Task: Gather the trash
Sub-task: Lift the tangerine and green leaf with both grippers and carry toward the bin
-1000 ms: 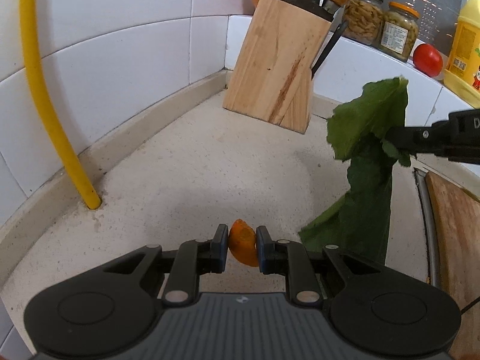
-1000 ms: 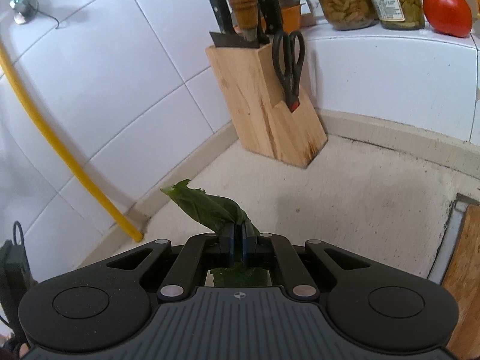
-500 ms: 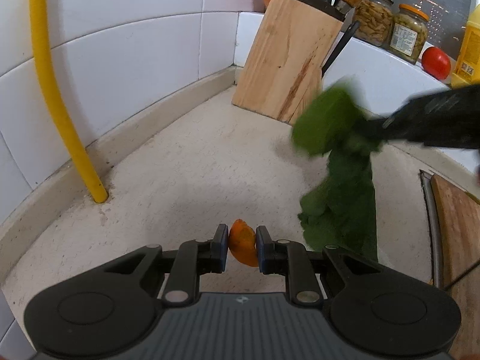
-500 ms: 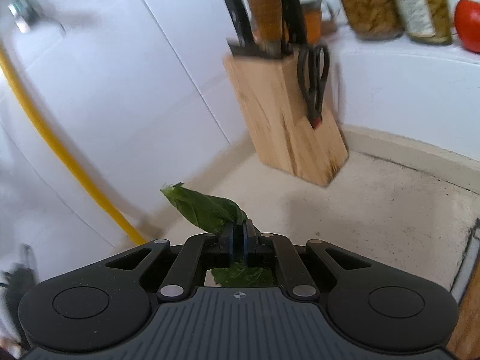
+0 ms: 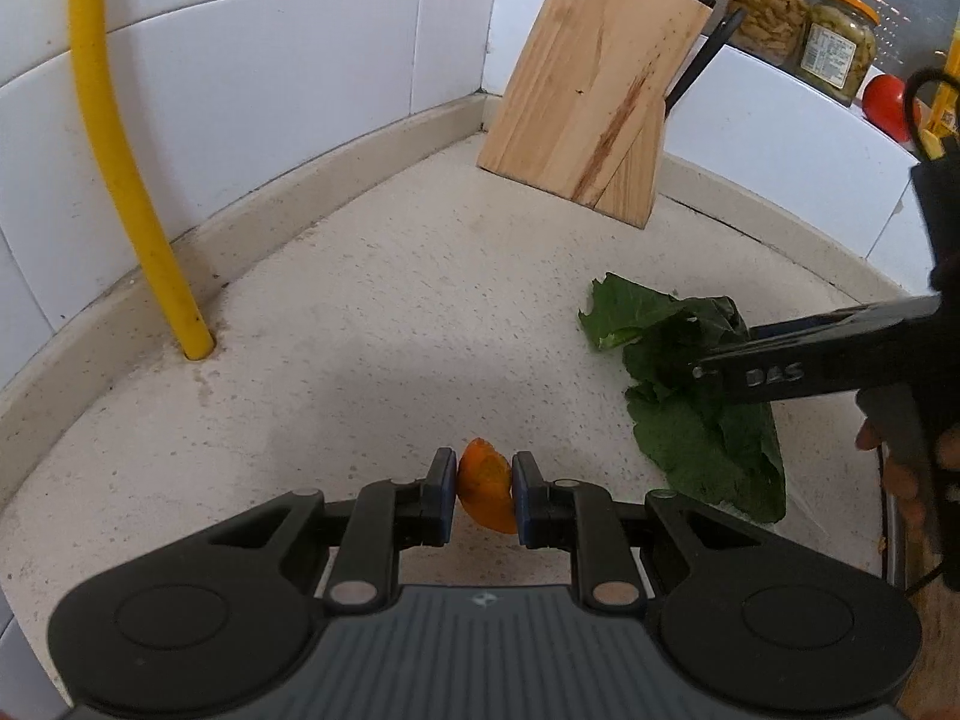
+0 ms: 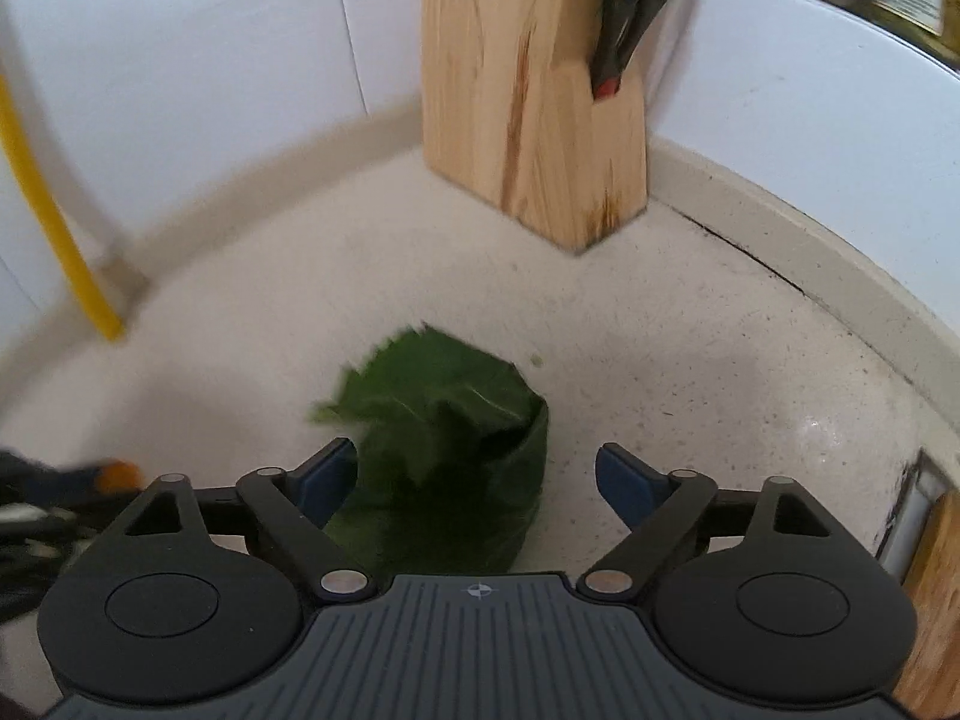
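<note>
A speckled cream table [image 5: 372,324] fills the corner, bounded on two sides by white tiled walls [image 5: 270,90] with a raised kerb along their foot. A wooden knife block [image 5: 594,96] stands tilted back in the corner, dark handles rising from its top and black scissors [image 6: 636,6] slotted in its side. A yellow pipe [image 5: 114,150] runs down the wall and meets the table at the left. On the ledge behind the block sit two glass jars [image 5: 834,42] and a red tomato [image 5: 888,99]. A sliver of wooden board [image 6: 936,594] shows at the right edge of the right wrist view. The green leaf [image 5: 702,396], crumpled and folded over itself, lies on the table in front of the knife block and to the right of the orange piece. The right tool [image 6: 477,474] hangs over the leaf with its jaws spreading wide; the leaf sits between and below the blue pads [image 6: 624,480], which do not press on it, though the left pad is right beside its edge. The left tool [image 5: 483,489] is clamped on a small orange peel or slice [image 5: 486,486], held just above the table, its pads pressing both sides.
</note>
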